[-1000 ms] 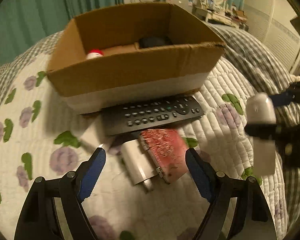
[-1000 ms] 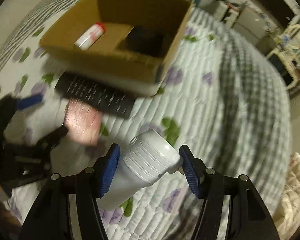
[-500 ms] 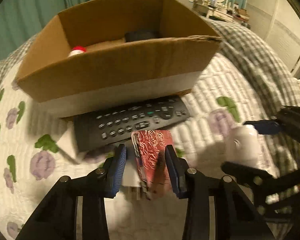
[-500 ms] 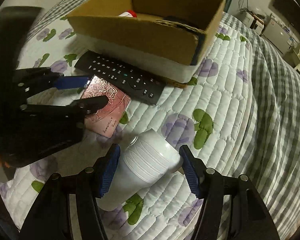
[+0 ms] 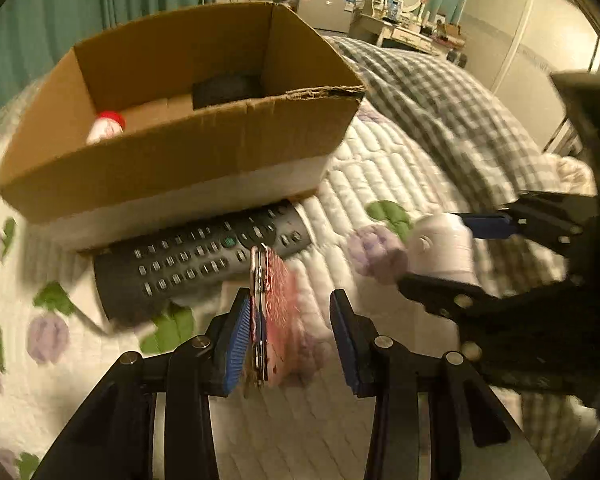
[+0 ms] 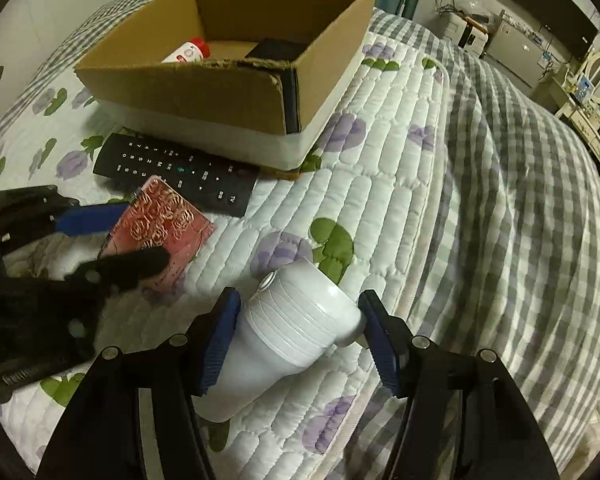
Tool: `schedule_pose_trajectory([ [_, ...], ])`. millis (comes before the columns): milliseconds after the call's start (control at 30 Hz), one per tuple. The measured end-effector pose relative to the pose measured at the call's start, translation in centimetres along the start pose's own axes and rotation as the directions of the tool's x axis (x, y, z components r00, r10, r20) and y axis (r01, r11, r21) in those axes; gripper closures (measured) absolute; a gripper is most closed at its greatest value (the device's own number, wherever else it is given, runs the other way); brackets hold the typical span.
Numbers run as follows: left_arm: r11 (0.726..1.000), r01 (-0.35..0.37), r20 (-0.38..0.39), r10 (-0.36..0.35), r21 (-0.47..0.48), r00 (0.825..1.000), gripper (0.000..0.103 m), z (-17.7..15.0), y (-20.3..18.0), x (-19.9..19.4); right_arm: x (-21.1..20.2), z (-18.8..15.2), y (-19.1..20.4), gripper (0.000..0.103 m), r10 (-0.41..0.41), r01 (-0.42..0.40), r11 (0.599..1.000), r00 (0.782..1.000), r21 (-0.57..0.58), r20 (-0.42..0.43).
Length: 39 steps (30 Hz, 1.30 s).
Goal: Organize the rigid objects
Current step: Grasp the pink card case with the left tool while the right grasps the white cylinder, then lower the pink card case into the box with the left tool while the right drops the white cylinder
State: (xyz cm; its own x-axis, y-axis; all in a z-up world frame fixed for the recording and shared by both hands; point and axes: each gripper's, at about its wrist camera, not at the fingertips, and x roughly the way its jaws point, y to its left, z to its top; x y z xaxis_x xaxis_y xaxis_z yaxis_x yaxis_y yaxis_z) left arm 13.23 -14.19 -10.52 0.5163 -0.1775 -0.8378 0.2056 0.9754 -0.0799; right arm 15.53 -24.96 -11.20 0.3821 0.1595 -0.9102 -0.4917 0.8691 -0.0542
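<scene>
My left gripper (image 5: 288,334) is closing around a red rose-patterned case (image 5: 274,312), tipped up on edge against the left pad; the right pad stands apart from it. The case also shows in the right wrist view (image 6: 162,226). My right gripper (image 6: 300,340) is shut on a white ribbed bottle (image 6: 292,336), held just above the quilt; it also shows in the left wrist view (image 5: 440,244). A black remote (image 5: 200,256) lies in front of the cardboard box (image 5: 172,160). The box holds a red-capped bottle (image 6: 188,52) and a black object (image 6: 278,48).
Everything rests on a bed with a white flowered quilt (image 6: 380,168) and a grey checked blanket (image 6: 520,180) to the right. Teal curtains (image 5: 80,4) hang behind the box. A dresser with mirror (image 5: 404,12) stands at the far wall.
My left gripper moved down onto the red case and narrowed around it, tipping it on edge. My right gripper kept the white bottle and came lower, nearer the left gripper.
</scene>
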Motion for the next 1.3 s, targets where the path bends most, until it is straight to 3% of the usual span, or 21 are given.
schedule_pose_trajectory([
  [67,1.000,-0.006,0.002,0.006,0.007,1.000,0.066,0.4,-0.4,0.5,0.1,0.1,0.0,0.042,-0.005,0.005,1.000,1.000,-0.001,-0.006],
  [133,0.997,0.074,-0.007,-0.075,-0.022,0.997,0.082,1.0,-0.1,0.6,0.4,-0.1,0.1,0.042,-0.002,0.002,1.000,1.000,0.003,-0.014],
  [200,0.989,0.137,-0.035,-0.138,-0.050,0.990,0.084,1.3,-0.2,1.1,0.6,-0.4,0.3,0.042,-0.005,0.005,1.000,1.000,0.001,-0.017],
  [433,0.998,0.056,-0.050,-0.057,-0.024,0.997,0.088,0.9,-0.5,3.2,1.1,-0.5,0.2,0.042,0.003,-0.003,1.000,1.000,-0.011,-0.014],
  [500,1.000,0.011,-0.047,-0.011,-0.004,0.999,0.093,0.9,-0.7,3.1,1.1,-0.4,0.1,0.042,0.008,-0.008,1.000,1.000,-0.004,-0.013],
  [600,1.000,0.002,-0.039,-0.002,-0.003,0.999,0.093,0.9,-0.8,2.3,0.9,-0.4,0.1,0.042,0.007,-0.007,1.000,1.000,-0.004,-0.010],
  [767,1.000,-0.025,0.021,0.026,-0.007,0.999,0.093,1.0,-0.2,-1.5,-1.7,0.7,0.2,0.042,-0.014,0.014,1.000,0.999,-0.004,0.037],
  [933,0.999,-0.025,0.109,0.027,-0.024,0.994,0.093,3.0,0.7,-6.5,-6.9,2.9,0.6,0.042,-0.056,0.058,0.998,0.990,-0.006,0.130],
  [1100,0.999,-0.036,0.224,0.032,0.010,0.974,0.093,5.8,2.4,-12.1,-12.8,6.0,1.8,0.042,-0.104,0.111,0.994,0.966,-0.016,0.237],
  [1300,0.993,-0.115,0.287,0.110,0.001,0.951,0.093,9.8,6.5,-14.4,-17.3,11.8,3.0,0.042,-0.114,0.124,0.992,0.935,-0.011,0.335],
])
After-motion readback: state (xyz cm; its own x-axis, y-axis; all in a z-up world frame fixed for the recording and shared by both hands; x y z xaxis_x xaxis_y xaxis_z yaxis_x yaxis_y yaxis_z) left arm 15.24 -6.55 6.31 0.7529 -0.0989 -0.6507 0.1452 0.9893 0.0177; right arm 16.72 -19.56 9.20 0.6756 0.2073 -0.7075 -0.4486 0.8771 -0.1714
